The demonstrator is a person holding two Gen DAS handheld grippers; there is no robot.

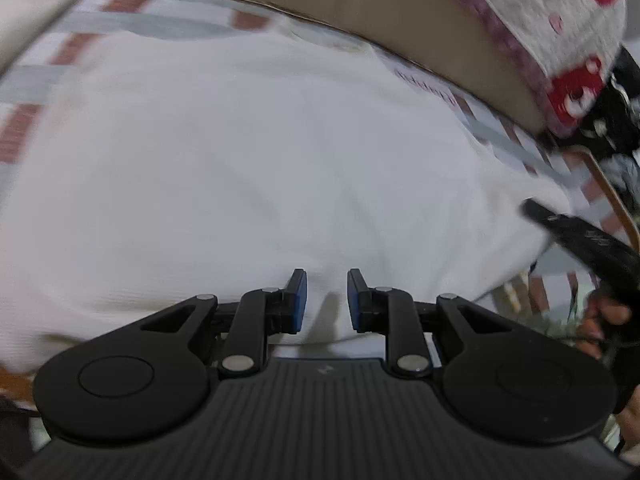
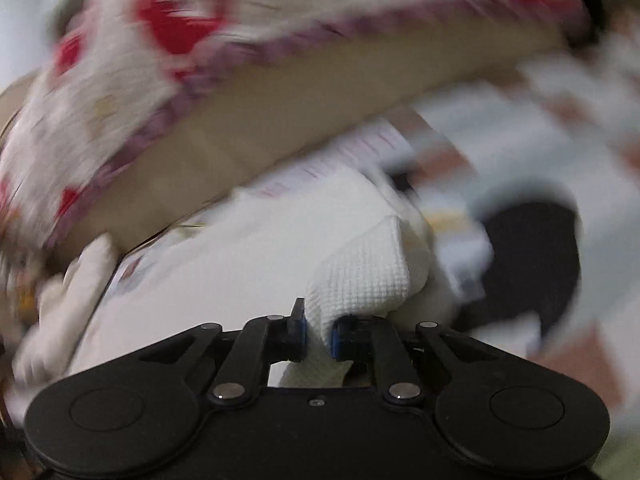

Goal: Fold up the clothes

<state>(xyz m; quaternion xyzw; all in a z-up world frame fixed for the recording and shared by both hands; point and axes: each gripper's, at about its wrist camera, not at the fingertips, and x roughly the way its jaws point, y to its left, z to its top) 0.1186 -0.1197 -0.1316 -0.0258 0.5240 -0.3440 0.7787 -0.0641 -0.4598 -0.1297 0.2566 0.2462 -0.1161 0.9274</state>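
A white waffle-knit garment (image 1: 248,168) lies spread on a checked sheet. My left gripper (image 1: 327,300) hovers just above its near edge, jaws open with nothing between them. My right gripper (image 2: 318,336) is shut on a bunched fold of the same white garment (image 2: 360,276), lifted off the surface. The right gripper also shows at the right edge of the left wrist view (image 1: 580,240). The right wrist view is blurred by motion.
A checked sheet in white, grey and rust (image 1: 132,20) covers the surface. A tan headboard or cushion (image 1: 360,12) runs along the back, with a red-and-white patterned pillow (image 1: 560,20) on it. A dark object (image 2: 532,264) lies on the sheet at the right.
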